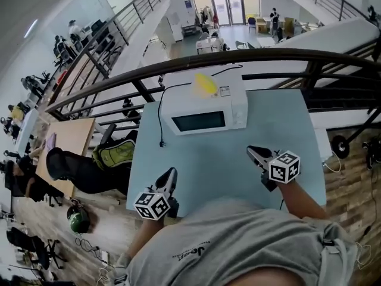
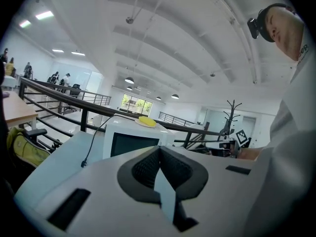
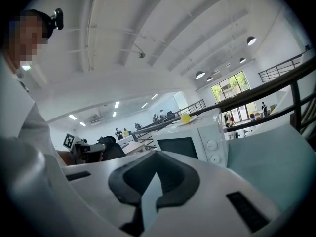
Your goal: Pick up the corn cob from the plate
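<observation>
The corn cob (image 1: 206,83) lies on a plate (image 2: 138,124) on top of the microwave (image 1: 205,115), which stands on a table (image 1: 208,165). The left gripper (image 1: 172,173) and right gripper (image 1: 252,151) sit in front of the microwave, well apart from it. Each has its fingers pressed together, holding nothing.

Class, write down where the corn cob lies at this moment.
In the head view, the corn cob lies on a plate atop the white microwave, at the far edge of the table by the railing.
</observation>
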### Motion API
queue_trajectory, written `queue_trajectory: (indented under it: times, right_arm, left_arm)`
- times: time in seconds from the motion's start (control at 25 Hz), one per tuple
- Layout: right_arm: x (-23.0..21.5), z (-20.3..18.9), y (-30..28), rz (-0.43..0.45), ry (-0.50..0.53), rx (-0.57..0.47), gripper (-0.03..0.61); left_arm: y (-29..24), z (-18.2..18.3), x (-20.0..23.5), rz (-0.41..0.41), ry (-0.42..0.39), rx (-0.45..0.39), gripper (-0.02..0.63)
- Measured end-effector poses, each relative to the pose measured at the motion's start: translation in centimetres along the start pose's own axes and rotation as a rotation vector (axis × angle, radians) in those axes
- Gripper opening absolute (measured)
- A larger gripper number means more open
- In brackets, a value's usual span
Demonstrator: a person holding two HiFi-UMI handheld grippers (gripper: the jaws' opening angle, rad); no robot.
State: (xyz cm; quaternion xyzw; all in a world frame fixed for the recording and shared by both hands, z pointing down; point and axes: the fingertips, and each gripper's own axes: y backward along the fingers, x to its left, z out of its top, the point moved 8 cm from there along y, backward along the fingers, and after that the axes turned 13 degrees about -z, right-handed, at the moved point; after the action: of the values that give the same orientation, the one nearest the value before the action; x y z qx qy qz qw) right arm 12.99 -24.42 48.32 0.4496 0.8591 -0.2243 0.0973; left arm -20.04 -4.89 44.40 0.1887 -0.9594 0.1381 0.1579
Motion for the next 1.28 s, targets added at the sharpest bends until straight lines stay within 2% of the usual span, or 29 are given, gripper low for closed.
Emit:
queue_trajectory:
  times: [0.2, 0.52, 0.64, 0.8, 1.04, 1.28]
  right_arm:
    - [1.0, 2.3, -3.0, -0.109, 0.036, -0.011, 0.014]
    - [2.2, 10.3, -10.5, -0.221, 0.18, -0.027, 0.023]
    - [1.4, 12.7, -14.1, -0.249, 0.218, -0.011, 0.094]
    - [0.0, 14.8, -19.5, -0.275, 0.274, -0.001, 0.135]
    - [-2.5, 15.4, -25.3, -0.284, 0.279, 0.034, 0.191]
    - [-3.0, 15.9, -29.7, -0.283, 0.348, 0.068, 0.264]
  left_arm:
    - [-1.5, 2.7, 4.6, -0.061, -0.064, 0.015, 0.012]
    - [-5.3, 8.3, 10.8, -0.135, -0.106, 0.008, 0.012]
    - [-7.7, 9.7, 12.7, -0.152, -0.123, 0.01, 0.012]
    - [-10.9, 10.9, 15.4, -0.167, -0.151, 0.003, 0.012]
    - [-16.1, 10.8, 17.7, -0.184, -0.158, 0.019, 0.012]
    - [-20.2, 11.6, 19.9, -0.182, -0.149, 0.018, 0.012]
